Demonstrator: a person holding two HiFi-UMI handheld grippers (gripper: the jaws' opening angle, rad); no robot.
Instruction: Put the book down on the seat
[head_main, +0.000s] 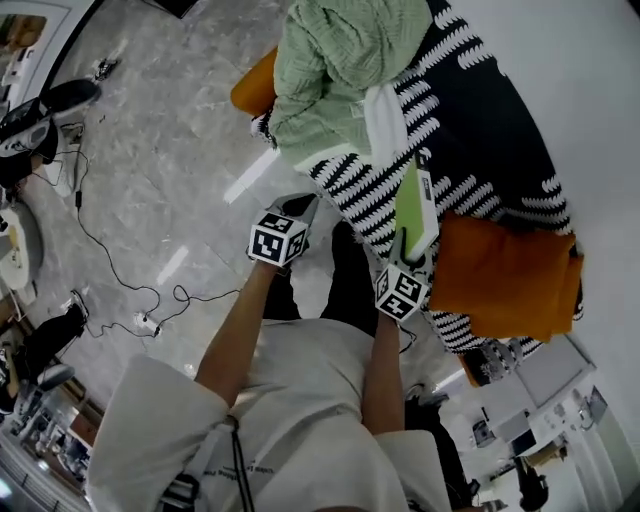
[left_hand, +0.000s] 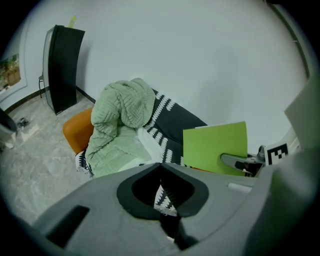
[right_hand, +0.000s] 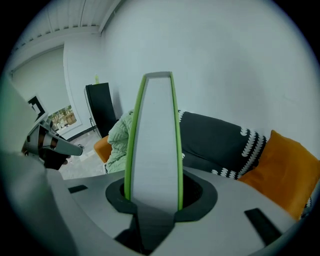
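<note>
Book (head_main: 415, 210): green covers, pale page block; held on edge over the seat (head_main: 490, 140), not lying on it, and contact with the seat cannot be judged. Sweep of the head view, left to right. Far left: grey marbled floor (head_main: 170, 150) with a thin black cable (head_main: 115, 275) trailing across it. Next, left gripper (head_main: 300, 208), low in front of the seat edge; its own view shows the jaws drawn together with nothing between them, only the patterned throw visible beyond. Above it, an orange cushion (head_main: 252, 88) at the seat's near end, partly under a heaped pale-green knitted blanket (head_main: 340, 60). The seat is draped in a black throw with white toothed stripes. Right gripper (head_main: 408, 252): jaws clamped on the book's lower end, one on each cover, with the page edge facing its camera and the book standing up between them. Book points away from the person, across the striped throw. Just right of it, a second orange cushion (head_main: 505, 275) lies on the seat. White wall (head_main: 590, 90) beyond.
</note>
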